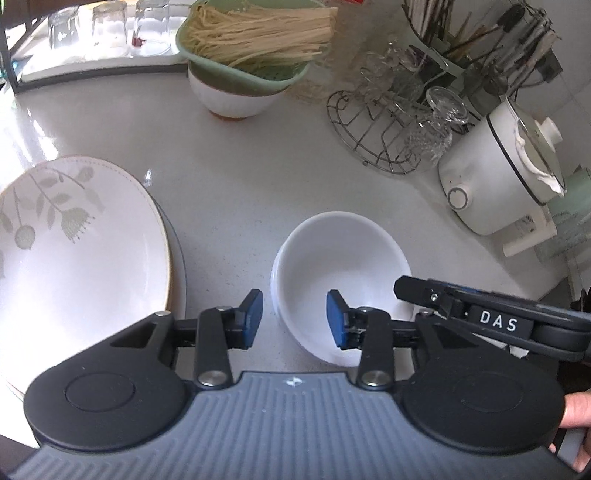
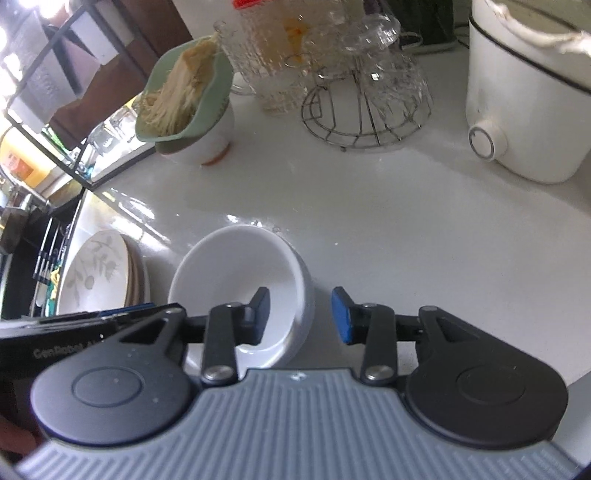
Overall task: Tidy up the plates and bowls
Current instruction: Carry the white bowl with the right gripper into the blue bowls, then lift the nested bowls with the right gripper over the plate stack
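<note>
A white bowl (image 1: 343, 266) stands on the white counter; it looks like a stack of two. My left gripper (image 1: 294, 319) is open, its jaws either side of the bowl's left rim. My right gripper (image 2: 301, 315) is open, astride the same bowl's (image 2: 240, 269) right rim, one finger inside and one outside. A stack of white plates with a leaf pattern (image 1: 74, 243) lies to the left; it also shows in the right wrist view (image 2: 98, 277). The right gripper's body (image 1: 491, 317) shows at the right of the left wrist view.
At the back stand a white bowl (image 1: 236, 99) under a green colander of dry noodles (image 1: 251, 37), a wire rack with glasses (image 1: 391, 133), a white electric pot (image 1: 498, 173) and a tray of upturned glasses (image 1: 107, 33).
</note>
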The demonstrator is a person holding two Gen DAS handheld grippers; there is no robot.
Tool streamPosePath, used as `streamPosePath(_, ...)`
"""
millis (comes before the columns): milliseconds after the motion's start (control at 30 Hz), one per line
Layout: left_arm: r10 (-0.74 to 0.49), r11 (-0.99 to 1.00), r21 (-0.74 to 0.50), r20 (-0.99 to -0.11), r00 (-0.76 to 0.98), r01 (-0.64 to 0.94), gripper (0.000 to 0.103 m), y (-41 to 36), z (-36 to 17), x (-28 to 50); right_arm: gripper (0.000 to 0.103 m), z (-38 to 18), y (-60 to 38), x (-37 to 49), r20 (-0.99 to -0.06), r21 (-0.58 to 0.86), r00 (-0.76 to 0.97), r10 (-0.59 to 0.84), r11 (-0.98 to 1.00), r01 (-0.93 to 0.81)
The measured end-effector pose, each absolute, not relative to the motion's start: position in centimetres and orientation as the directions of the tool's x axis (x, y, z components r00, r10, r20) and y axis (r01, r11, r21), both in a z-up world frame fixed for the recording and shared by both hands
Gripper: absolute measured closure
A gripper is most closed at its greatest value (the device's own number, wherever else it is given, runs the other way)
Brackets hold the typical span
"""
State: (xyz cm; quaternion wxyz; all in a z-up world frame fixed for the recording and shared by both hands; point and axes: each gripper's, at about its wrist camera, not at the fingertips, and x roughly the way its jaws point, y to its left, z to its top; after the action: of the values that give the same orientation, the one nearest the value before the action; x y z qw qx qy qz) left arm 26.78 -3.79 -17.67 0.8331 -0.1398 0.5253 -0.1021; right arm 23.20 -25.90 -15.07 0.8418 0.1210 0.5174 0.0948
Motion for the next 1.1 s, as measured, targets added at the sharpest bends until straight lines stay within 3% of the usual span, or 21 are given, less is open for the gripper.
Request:
streamPosePath(267, -0.328, 0.930, -0.367, -0.852, 0.408, -0.021, 0.060, -4.3, -19.3, 27.0, 0.062, -17.3, -26.6, 23.6, -0.859, 0.395, 0.369, 0.355, 0.918, 0.035)
streamPosePath(600, -0.341, 0.914, -0.399, -0.851, 0.399, -0.070, 0.061, -4.6, -20.9, 27.5, 0.070, -18.1, -25.9, 24.0, -0.867, 0.356, 0.374, 0.330, 0.935, 0.001)
streamPosePath(833, -0.348, 0.912, -0.404, -0.852, 0.391, -0.069, 0.078, -4.9, -21.6, 27.6, 0.084, -18.8, -25.9, 24.3, -0.870, 0.348, 0.367, 0.327, 0.938, -0.012)
streamPosePath(1100, -0.359, 0.903, -0.421, -0.848, 0.391, -0.083, 0.078, -4.8, -21.3, 27.3, 0.084, -18.4, -25.9, 24.1, -0.876, 0.339, 0.352, 0.329, 0.940, -0.033)
